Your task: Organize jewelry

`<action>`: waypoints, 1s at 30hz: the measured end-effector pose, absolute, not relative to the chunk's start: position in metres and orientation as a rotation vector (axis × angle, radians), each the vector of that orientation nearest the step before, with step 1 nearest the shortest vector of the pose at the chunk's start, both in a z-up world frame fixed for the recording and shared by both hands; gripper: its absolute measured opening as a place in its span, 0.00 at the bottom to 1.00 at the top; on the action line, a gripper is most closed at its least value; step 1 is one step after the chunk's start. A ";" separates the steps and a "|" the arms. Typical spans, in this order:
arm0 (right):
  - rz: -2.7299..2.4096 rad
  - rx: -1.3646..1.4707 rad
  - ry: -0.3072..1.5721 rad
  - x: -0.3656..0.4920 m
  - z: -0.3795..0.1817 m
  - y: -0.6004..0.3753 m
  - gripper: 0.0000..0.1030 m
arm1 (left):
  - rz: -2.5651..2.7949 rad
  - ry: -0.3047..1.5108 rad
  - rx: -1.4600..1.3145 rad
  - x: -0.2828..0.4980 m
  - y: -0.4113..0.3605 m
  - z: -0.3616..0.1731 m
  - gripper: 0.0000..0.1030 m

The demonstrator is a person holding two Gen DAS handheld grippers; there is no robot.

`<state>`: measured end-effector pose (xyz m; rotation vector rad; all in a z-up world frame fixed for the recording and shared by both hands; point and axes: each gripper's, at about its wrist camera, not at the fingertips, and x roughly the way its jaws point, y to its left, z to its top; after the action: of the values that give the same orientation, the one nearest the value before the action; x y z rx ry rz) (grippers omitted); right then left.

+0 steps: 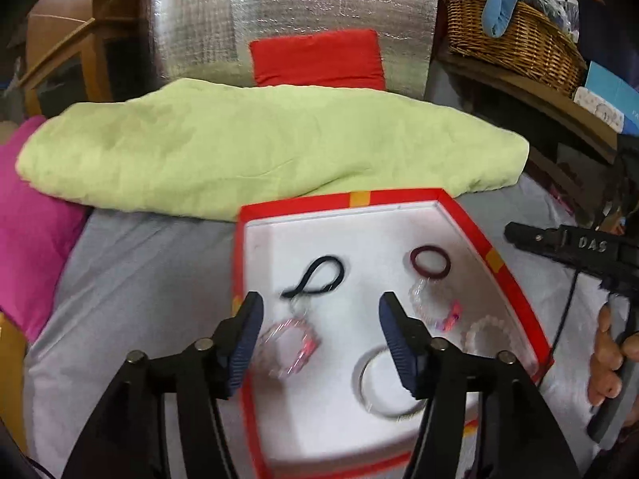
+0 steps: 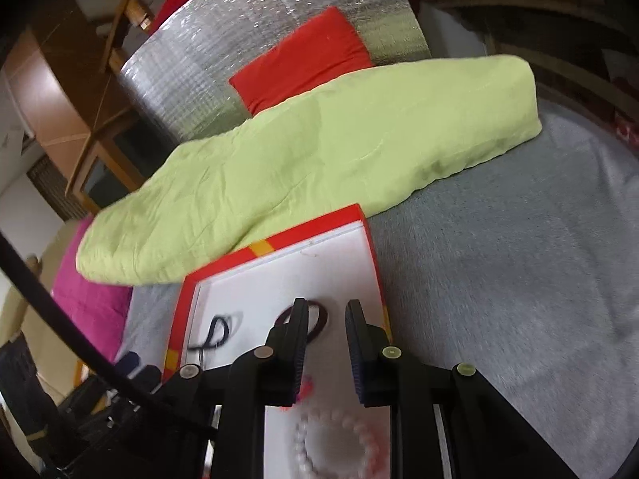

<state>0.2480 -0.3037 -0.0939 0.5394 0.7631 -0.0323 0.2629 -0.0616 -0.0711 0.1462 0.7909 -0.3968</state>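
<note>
A red-rimmed box (image 1: pixel 499 257) with a white floor lies on the grey bed cover and holds jewelry: a black hair tie (image 1: pixel 317 277), a dark red ring bangle (image 1: pixel 430 263), a clear pink bead bracelet (image 1: pixel 289 347), a clear bracelet with a pink bow (image 1: pixel 437 307), a white bead bracelet (image 1: pixel 489 337) and a plain clear bangle (image 1: pixel 381 385). My left gripper (image 1: pixel 321 307) is open and empty above the box. My right gripper (image 2: pixel 327 311) is open and empty over the box (image 2: pixel 279 241), above the dark red bangle (image 2: pixel 319 317) and the white bead bracelet (image 2: pixel 339 445).
A light green folded blanket (image 1: pixel 259 147) lies behind the box. A pink cloth (image 1: pixel 32 231) is at the left, a red cushion (image 1: pixel 317 58) against silver foil at the back. A wicker basket (image 1: pixel 515 44) stands on a shelf at the right. Grey cover (image 2: pixel 519 299) extends right.
</note>
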 end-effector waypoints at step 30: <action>0.115 0.306 0.839 0.060 -0.097 -0.216 0.42 | -0.265 0.746 0.245 0.108 -0.011 -0.089 0.65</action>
<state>0.0597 -0.2162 -0.0969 0.3063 0.8394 0.1148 0.1078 -0.0113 -0.0894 0.2454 0.7459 -0.2646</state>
